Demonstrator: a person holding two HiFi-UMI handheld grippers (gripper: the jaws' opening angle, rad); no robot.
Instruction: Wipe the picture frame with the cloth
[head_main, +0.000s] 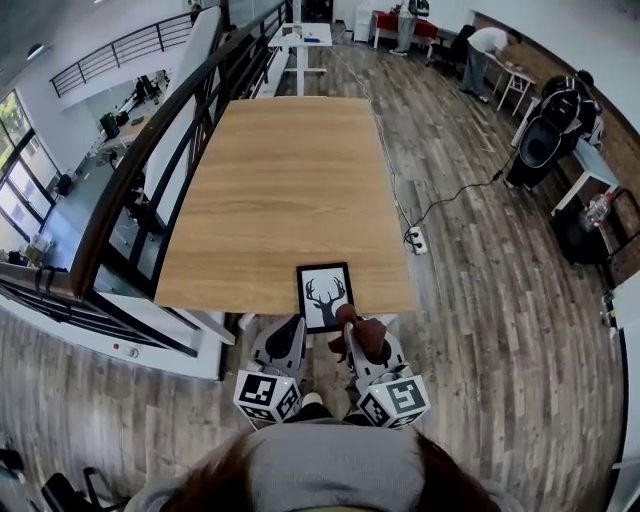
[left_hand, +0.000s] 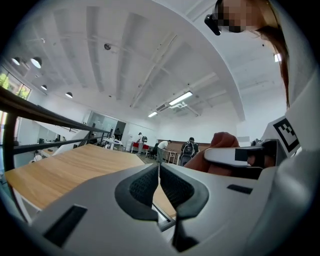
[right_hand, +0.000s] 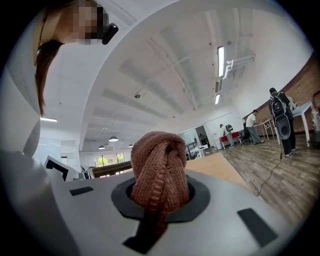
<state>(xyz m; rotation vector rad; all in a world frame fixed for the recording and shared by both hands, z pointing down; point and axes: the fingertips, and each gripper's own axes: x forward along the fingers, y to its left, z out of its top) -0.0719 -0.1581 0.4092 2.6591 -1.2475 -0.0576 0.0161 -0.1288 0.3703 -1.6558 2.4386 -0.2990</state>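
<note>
Right gripper (right_hand: 160, 202): your jaws are clamped on a bunched rust-brown cloth (right_hand: 161, 167), a grip only its own view shows plainly. Left gripper (left_hand: 159, 184): your pads are pressed together with nothing between them, just off the table's (head_main: 290, 180) near edge. Picture frame (head_main: 324, 296), deer print: only your head view shows it, lying at the table's near edge.
</note>
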